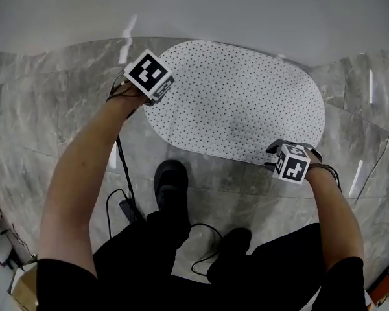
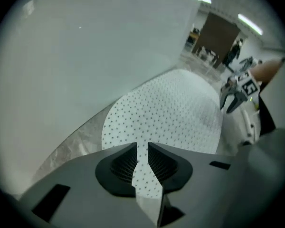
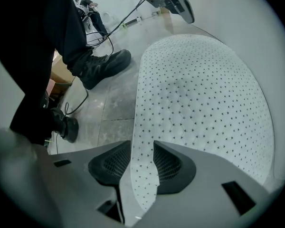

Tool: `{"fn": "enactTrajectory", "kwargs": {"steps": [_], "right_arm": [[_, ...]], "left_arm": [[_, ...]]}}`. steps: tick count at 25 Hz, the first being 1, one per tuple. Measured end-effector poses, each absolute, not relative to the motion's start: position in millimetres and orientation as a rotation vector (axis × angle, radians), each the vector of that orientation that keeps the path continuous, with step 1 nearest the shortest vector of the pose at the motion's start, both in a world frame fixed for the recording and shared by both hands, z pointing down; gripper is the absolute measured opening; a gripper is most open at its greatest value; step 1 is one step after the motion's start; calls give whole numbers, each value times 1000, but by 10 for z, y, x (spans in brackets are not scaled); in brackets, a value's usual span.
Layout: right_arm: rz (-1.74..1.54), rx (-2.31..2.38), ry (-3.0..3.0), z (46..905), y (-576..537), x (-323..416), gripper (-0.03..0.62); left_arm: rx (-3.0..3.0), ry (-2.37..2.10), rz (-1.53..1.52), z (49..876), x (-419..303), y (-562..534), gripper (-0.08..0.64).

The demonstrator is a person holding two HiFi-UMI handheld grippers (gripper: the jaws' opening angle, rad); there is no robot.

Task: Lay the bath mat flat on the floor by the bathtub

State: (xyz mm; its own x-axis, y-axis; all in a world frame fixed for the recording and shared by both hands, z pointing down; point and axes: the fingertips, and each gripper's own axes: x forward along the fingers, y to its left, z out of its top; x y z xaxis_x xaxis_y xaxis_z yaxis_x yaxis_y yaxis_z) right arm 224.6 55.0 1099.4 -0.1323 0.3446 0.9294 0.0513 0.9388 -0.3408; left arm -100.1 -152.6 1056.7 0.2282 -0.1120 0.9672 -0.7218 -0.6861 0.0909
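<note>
**A:** Where does the mat sit against the jaws?

**B:** Start with the right gripper [image 3: 142, 147]. Its jaws are spread, and the near edge of the mat [image 1: 240, 102] runs through the gap between them. The pads stand clear on both sides and pinch nothing. The left gripper [image 2: 141, 148] has a narrower gap, but its jaws are also parted. Dotted mat shows through the slot below, and again nothing is gripped.

**A:** So which parts of the mat are they over?

**B:** The left one is over the mat's left end and the right one over its near right edge, well apart from each other. Both point steeply down. I cannot tell whether the tips touch the mat.

**A:** And the mat itself?

**B:** It is a white oval with dark dots and looks spread flat on the grey marbled floor [image 1: 52, 115]. Its far edge lies just beside the tub [image 1: 194, 8].

**A:** What is around it, from nearest outward?

**B:** Closest to the person is a second shoe [image 1: 236, 241], with a loop of cable [image 1: 118, 161] on the floor beside it. Further out, a black shoe [image 1: 170, 180] stands on bare floor near the mat's near edge but apart from it. The cable also climbs from the floor to the left gripper, left of that shoe. Beyond the mat is only the tub's pale wall.
</note>
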Motion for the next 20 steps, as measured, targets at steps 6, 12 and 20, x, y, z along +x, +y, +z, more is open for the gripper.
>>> {"fn": "enactTrajectory", "kwargs": {"steps": [6,12,20], "right_arm": [[231,-250,-1687,11063,433,2198,170],[110,-19,-1657,11213,-22,2242,128],[120,36,-1627,11334,-93,2193,120]], "left_arm": [[1877,-648,1794,10885,-1332,-1087,39],[1936,-513,1748,11087,-1009,-709,92],[1994,-323,1836,11307,-584,-431,82]]}}
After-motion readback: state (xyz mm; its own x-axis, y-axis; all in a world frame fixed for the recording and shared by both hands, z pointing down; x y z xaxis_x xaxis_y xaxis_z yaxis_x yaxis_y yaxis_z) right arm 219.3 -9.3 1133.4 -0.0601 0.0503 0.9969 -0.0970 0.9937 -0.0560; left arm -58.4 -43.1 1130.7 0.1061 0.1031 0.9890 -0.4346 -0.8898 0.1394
